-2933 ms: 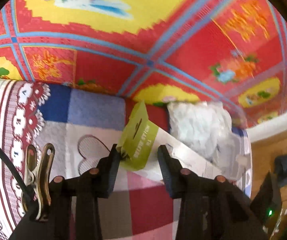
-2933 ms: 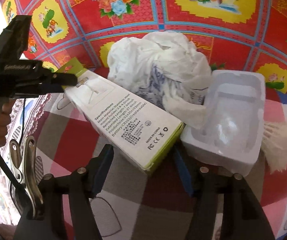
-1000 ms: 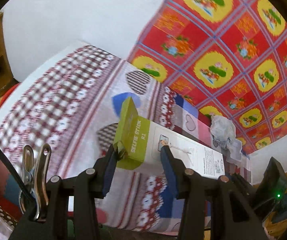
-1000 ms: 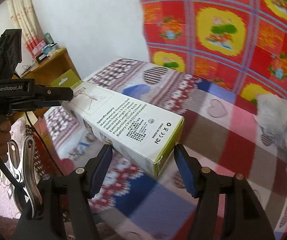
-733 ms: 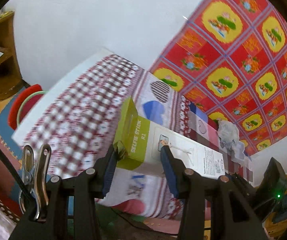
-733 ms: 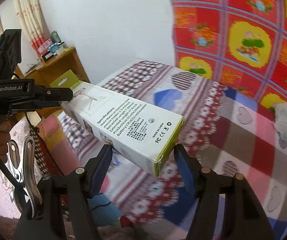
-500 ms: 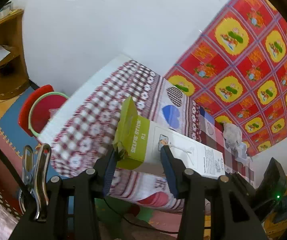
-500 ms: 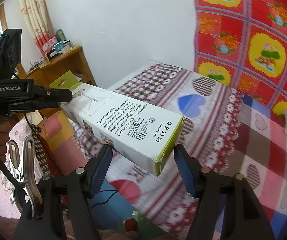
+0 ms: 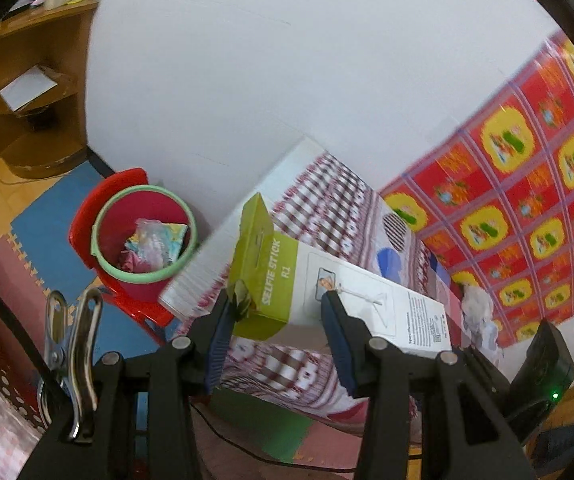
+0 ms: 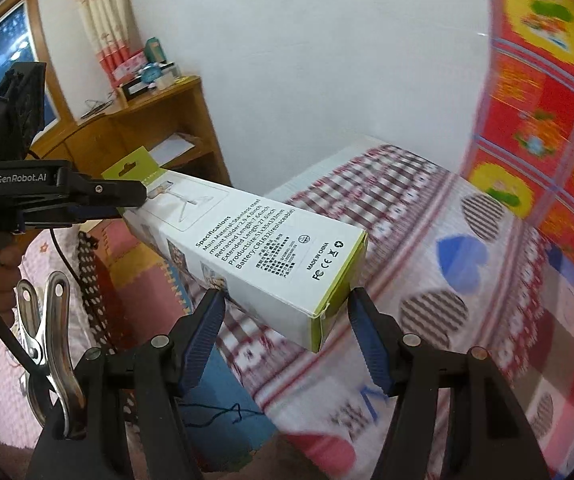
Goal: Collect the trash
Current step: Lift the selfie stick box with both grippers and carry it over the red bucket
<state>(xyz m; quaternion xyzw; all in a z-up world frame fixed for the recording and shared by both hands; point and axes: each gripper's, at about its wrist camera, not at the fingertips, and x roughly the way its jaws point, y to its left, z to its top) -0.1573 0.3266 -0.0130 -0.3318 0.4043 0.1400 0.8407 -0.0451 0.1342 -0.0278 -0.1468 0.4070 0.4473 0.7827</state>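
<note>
- The left tongs clamp the green end of the selfie stick box; the right tongs clamp its white end, so it hangs between them in the air.
- It looks like light, stiff cardboard that could dent under a hard squeeze; the two ends, where the flaps stiffen it, seem the best hold.
- Earlier it hung over the bed by the crumpled white bag; now it has swung past the bed's edge.
- The red bin, holding wrappers, now shows on the floor beyond.
</note>
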